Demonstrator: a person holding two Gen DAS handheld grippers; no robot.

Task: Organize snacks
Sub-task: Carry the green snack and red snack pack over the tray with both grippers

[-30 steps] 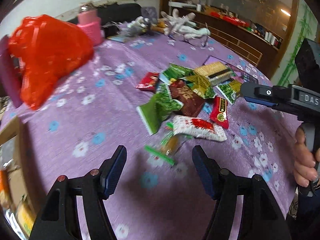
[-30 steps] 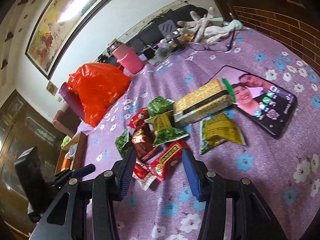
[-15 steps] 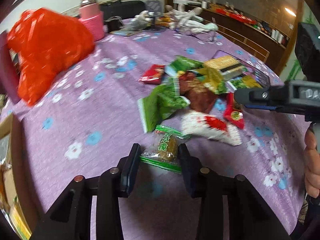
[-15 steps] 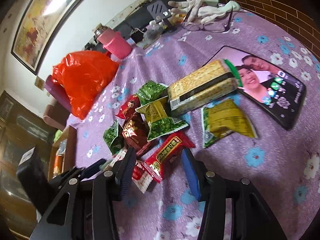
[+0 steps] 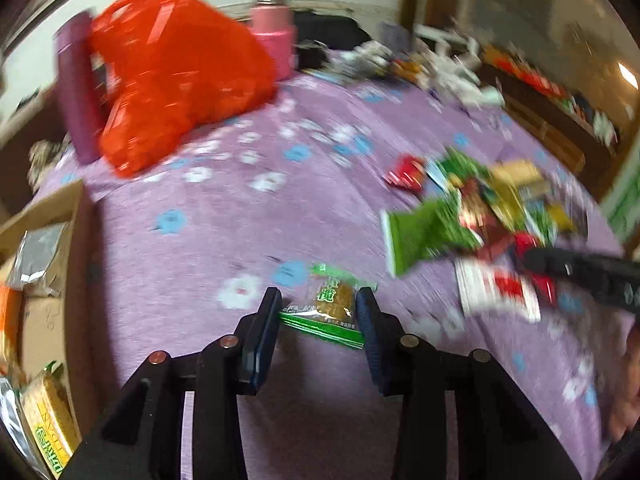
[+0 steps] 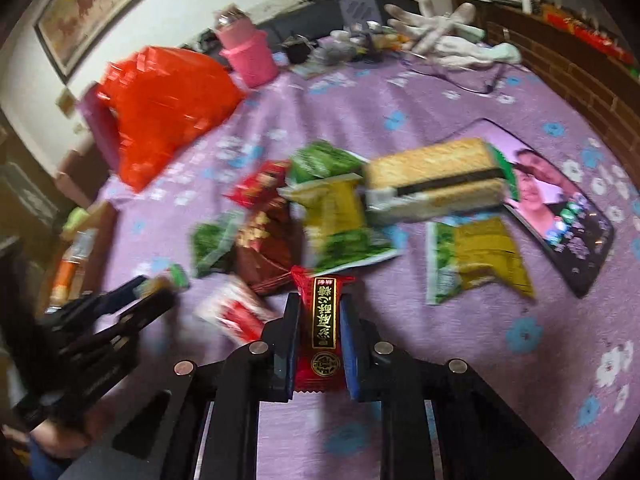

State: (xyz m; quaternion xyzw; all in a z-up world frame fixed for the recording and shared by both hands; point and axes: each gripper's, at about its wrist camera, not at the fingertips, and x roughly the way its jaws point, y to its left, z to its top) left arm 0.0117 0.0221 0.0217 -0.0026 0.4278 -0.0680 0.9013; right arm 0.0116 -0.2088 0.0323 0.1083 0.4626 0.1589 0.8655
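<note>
A heap of snack packets (image 5: 460, 216) (image 6: 340, 216) lies on the purple flowered tablecloth (image 5: 192, 264). My left gripper (image 5: 318, 316) is shut on a small green-edged packet with a brown cake inside (image 5: 332, 304), both pads against its sides, to the left of the heap. My right gripper (image 6: 320, 304) is shut on a red packet with a black and gold label (image 6: 322, 320) at the near edge of the heap. The left gripper (image 6: 148, 300) shows blurred at the left of the right wrist view. One black finger of the right gripper (image 5: 560, 268) reaches in over a white and red packet (image 5: 496, 292).
A red plastic bag (image 5: 168, 80), a purple bottle (image 5: 76, 92) and a pink flask (image 5: 276, 36) stand at the back left. An open cardboard box (image 5: 44, 220) with packets sits off the left edge. A lit phone (image 6: 560, 208) lies beside a cracker pack (image 6: 432, 176). White gloves (image 6: 440, 36) lie at the back.
The left gripper closed on the green packet, then swung left away from the heap with it. The right gripper moved onto the red packet and closed on it.
</note>
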